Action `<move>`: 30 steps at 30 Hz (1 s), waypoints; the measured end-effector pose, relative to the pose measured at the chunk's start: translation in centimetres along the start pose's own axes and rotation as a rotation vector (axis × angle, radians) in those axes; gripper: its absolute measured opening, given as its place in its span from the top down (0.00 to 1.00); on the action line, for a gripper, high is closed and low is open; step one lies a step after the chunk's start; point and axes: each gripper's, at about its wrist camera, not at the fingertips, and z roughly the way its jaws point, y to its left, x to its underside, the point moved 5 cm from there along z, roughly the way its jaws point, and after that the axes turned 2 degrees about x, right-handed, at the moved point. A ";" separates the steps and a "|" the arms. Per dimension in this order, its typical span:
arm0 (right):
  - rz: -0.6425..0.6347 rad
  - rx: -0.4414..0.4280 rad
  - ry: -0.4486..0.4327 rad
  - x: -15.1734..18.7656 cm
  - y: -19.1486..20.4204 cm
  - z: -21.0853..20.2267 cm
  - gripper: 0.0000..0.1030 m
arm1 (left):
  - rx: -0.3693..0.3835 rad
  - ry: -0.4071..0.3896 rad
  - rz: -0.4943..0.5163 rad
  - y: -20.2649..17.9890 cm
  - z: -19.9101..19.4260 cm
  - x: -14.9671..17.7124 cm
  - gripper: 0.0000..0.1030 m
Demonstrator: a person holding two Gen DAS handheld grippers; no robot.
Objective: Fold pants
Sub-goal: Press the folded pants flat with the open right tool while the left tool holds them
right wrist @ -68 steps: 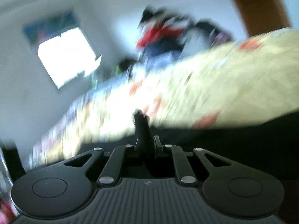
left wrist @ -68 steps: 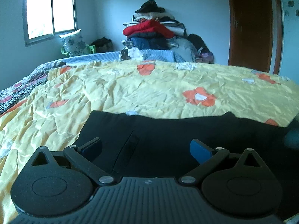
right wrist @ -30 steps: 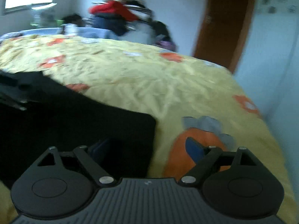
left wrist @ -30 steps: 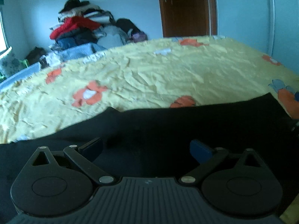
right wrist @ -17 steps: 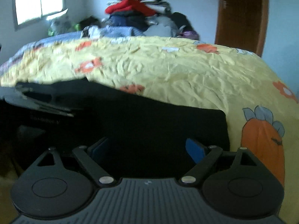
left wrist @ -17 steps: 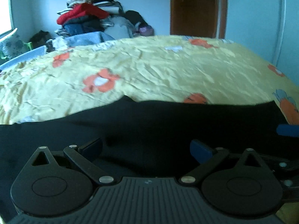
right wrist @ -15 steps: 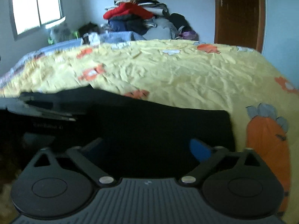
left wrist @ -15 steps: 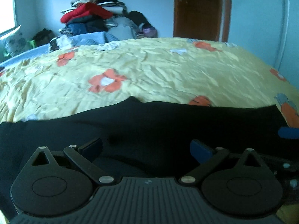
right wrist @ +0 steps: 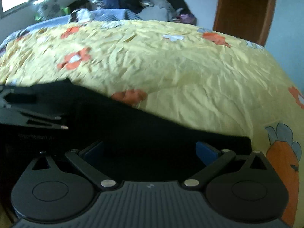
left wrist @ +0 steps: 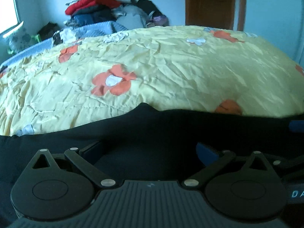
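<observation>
Both grippers have their jaws spread wide and hold nothing. The right gripper (right wrist: 150,151) has just been opening; only cloth lies under the gap. The left gripper (left wrist: 150,151) hangs beside it, over the same black pants (left wrist: 161,125), which lie flat below both tools. Beyond them stretches the yellow flowered bedspread (left wrist: 171,66).

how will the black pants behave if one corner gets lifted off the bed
The black pants would probably droop: they lie limp along the yellow bedspread. They likely drag rather than slide, since the spread is wrinkled. They seem light, thin cloth with a flat edge.
</observation>
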 end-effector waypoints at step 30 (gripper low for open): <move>-0.031 -0.005 -0.125 5.5 1.4 -3.3 0.00 | -0.007 -0.109 -0.017 0.3 -0.6 2.1 0.00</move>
